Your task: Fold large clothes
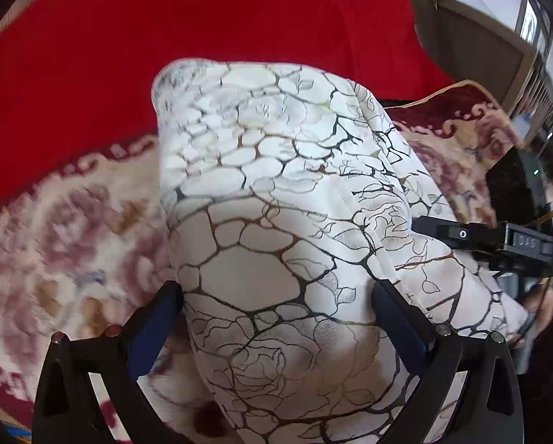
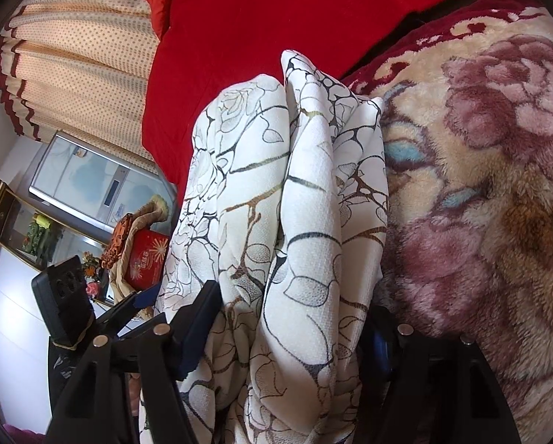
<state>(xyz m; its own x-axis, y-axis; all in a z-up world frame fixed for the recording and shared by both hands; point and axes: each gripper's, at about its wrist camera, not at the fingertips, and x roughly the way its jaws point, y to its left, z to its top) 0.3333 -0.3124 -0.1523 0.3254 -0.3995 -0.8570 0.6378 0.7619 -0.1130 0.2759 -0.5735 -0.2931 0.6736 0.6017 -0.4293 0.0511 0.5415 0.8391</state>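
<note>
A white garment (image 1: 276, 170) printed with black and gold roses and cracked lines is folded into a thick bundle over a plush floral blanket (image 1: 65, 229). My left gripper (image 1: 278, 292) is shut on the bundle's near end, a blue-padded finger pressing into each side. In the right wrist view the same garment (image 2: 295, 192) runs away from the camera in upright folds. My right gripper (image 2: 291, 303) is shut on it too, and the cloth hides most of its right finger. The right gripper's black body (image 1: 498, 244) shows at the garment's right edge in the left wrist view.
A red cover (image 1: 239, 29) lies beyond the garment, next to the cream and maroon blanket (image 2: 480, 185). Dotted curtains (image 2: 76, 63), a glass-fronted cabinet (image 2: 80, 181) and a red box (image 2: 145, 259) stand off to the left. A hand (image 1: 543, 307) shows at the right edge.
</note>
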